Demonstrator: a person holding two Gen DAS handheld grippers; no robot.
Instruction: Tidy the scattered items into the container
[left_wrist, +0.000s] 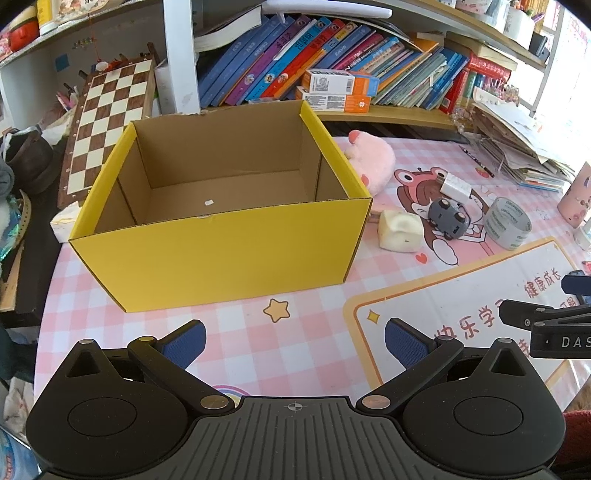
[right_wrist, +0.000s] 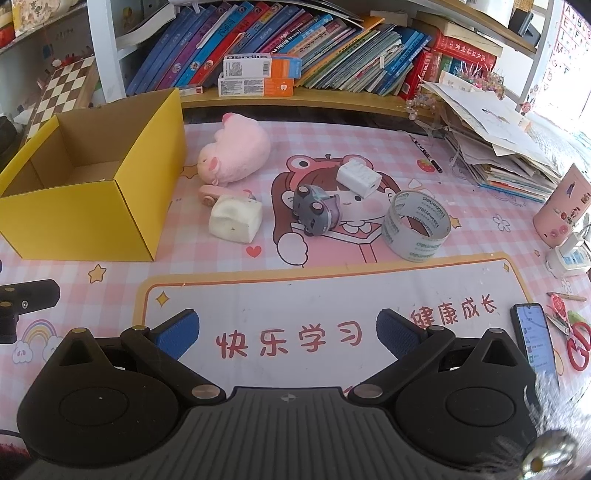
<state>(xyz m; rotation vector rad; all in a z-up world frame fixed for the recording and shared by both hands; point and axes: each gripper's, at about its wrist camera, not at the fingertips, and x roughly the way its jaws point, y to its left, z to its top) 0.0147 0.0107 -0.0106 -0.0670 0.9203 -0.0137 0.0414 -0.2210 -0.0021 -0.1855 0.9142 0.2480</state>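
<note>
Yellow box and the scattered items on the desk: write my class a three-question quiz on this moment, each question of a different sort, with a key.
1. True or false: the yellow box already holds the pink plush.
2. Which lies nearest the box? A) tape roll B) white foam cube C) white charger
3. Fill in: the grey toy car lies on its ____.

Key: 1 false; 2 B; 3 side. Both the left gripper and right gripper are open.

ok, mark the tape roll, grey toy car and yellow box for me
tape roll (right_wrist: 416, 229), right wrist view, outer band.
grey toy car (right_wrist: 317, 214), right wrist view, underside.
yellow box (left_wrist: 218, 258), left wrist view, front wall.
</note>
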